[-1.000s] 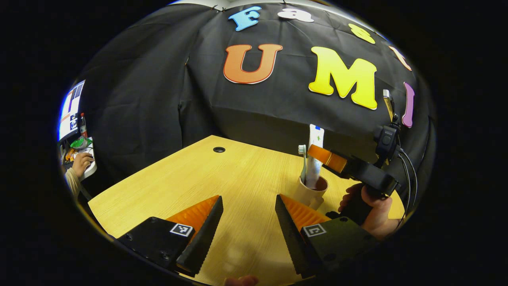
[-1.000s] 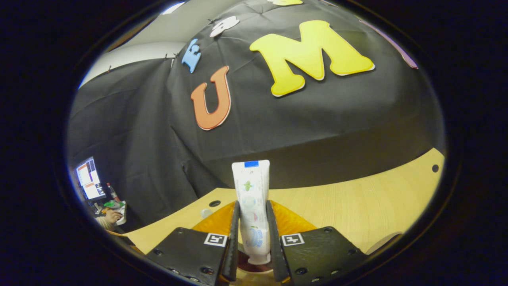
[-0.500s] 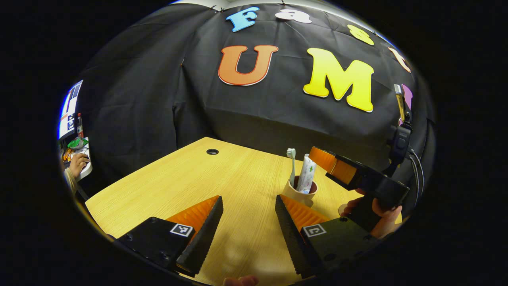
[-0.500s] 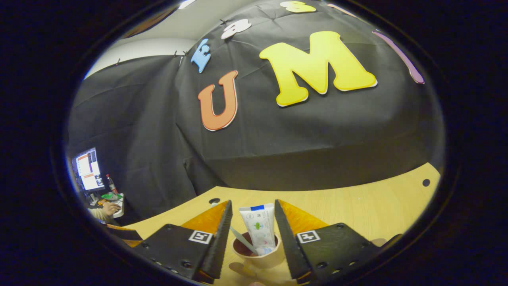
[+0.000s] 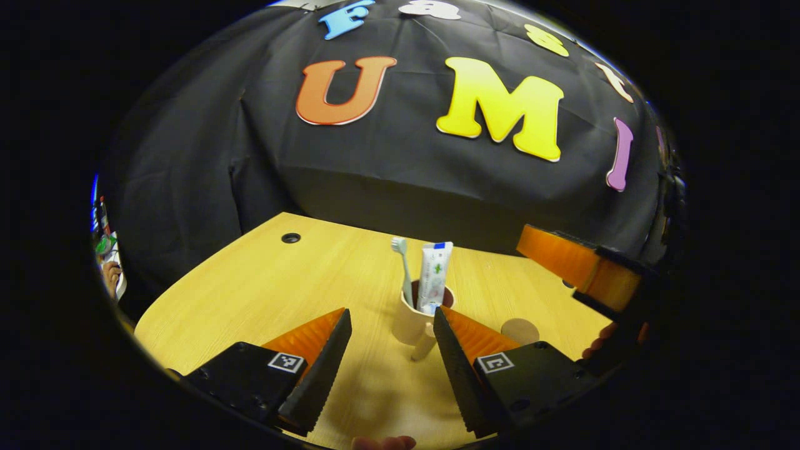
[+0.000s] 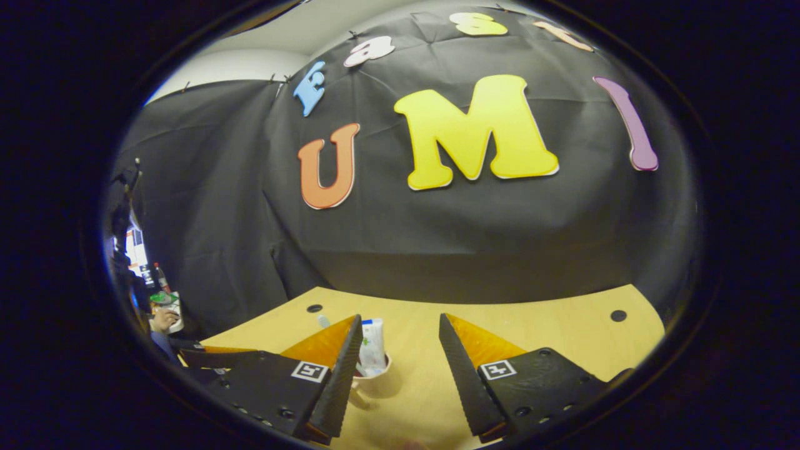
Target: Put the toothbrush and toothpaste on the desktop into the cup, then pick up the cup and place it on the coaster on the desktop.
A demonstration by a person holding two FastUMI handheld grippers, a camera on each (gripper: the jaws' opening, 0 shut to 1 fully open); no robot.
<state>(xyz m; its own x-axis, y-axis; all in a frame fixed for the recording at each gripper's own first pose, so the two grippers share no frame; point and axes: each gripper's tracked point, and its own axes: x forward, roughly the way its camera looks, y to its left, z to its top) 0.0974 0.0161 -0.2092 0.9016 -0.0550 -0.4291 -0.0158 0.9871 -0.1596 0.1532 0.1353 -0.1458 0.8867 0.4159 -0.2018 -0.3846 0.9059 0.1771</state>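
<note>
A cream cup (image 5: 409, 322) with a handle stands on the wooden desktop (image 5: 262, 287). A toothbrush (image 5: 403, 265) and a white toothpaste tube (image 5: 432, 278) stand upright inside it. A round cork coaster (image 5: 520, 330) lies just right of the cup. My left gripper (image 5: 390, 362) is open, its fingers low in front of the cup, the right one beside it. In the left gripper view the right gripper (image 5: 578, 269) hovers at the right, above the coaster. In the right gripper view my right gripper (image 6: 400, 369) is open, with the cup (image 6: 375, 378) and tube (image 6: 373, 344) behind its left finger.
The desktop has cable holes (image 5: 290, 237) near its far corners. The black cloth wall runs along the desk's back edge. At the far left a person's hand (image 6: 164, 320) rests at another desk with a monitor (image 6: 134, 247).
The right gripper let go of the toothpaste into the cup, opened, and drew back up and right. The left gripper swung toward the cup, which now stands between its fingers' line.
</note>
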